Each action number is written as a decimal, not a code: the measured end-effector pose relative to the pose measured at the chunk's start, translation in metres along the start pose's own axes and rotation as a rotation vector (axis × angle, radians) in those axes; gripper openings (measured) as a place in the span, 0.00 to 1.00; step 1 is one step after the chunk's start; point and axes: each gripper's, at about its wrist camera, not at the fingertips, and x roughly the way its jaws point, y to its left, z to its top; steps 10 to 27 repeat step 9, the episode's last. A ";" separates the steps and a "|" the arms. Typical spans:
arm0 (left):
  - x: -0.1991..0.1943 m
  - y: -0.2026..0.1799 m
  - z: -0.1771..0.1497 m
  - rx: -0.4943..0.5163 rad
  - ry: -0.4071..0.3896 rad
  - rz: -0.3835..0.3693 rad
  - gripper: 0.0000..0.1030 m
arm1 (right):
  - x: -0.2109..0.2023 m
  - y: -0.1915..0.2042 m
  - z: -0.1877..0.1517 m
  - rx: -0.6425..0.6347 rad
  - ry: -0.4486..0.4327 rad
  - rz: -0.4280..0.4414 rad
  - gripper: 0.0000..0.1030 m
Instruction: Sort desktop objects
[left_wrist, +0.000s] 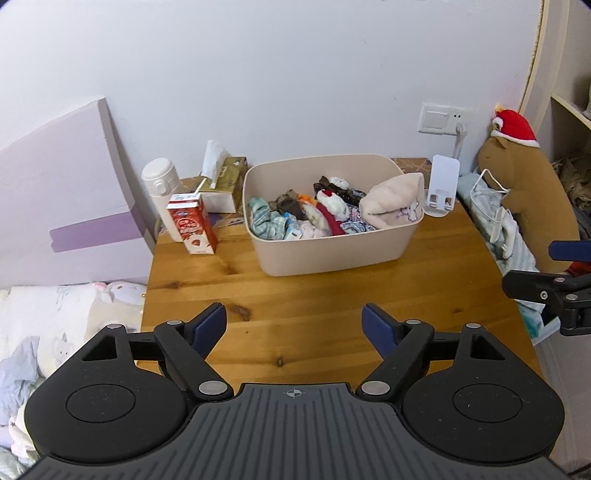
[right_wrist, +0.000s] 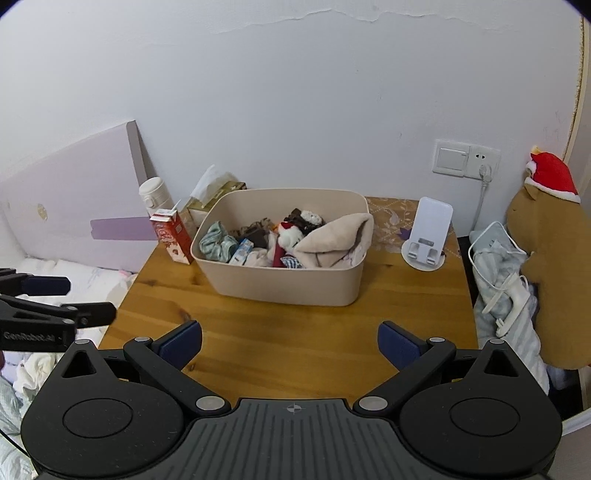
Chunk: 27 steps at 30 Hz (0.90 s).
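Currently both the left claw (left_wrist: 293, 325) and the right claw (right_wrist: 290, 341) hang wide and empty over the bare front of the bench (left_wrist: 314, 314), while the beige bin (left_wrist: 334, 242) behind them already holds the soft toys and cloths. A careless reach could topple the red milk carton (left_wrist: 192, 229) (its print too small to read) or the white phone stand (right_wrist: 428, 236); only "GenRobot.AI" is legible, on the left claw's body.

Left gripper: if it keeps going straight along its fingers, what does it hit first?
Probably the bare wooden table, short of the beige bin. The left gripper is open, empty and angled down at it; depth is uncertain.
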 end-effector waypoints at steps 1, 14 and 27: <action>-0.004 0.001 -0.002 -0.002 0.000 0.000 0.79 | -0.004 0.000 -0.002 0.004 0.002 0.004 1.00; -0.029 -0.001 -0.022 -0.001 0.023 -0.054 0.80 | -0.030 -0.003 -0.019 0.033 0.013 0.011 1.00; -0.029 -0.001 -0.022 -0.001 0.023 -0.054 0.80 | -0.030 -0.003 -0.019 0.033 0.013 0.011 1.00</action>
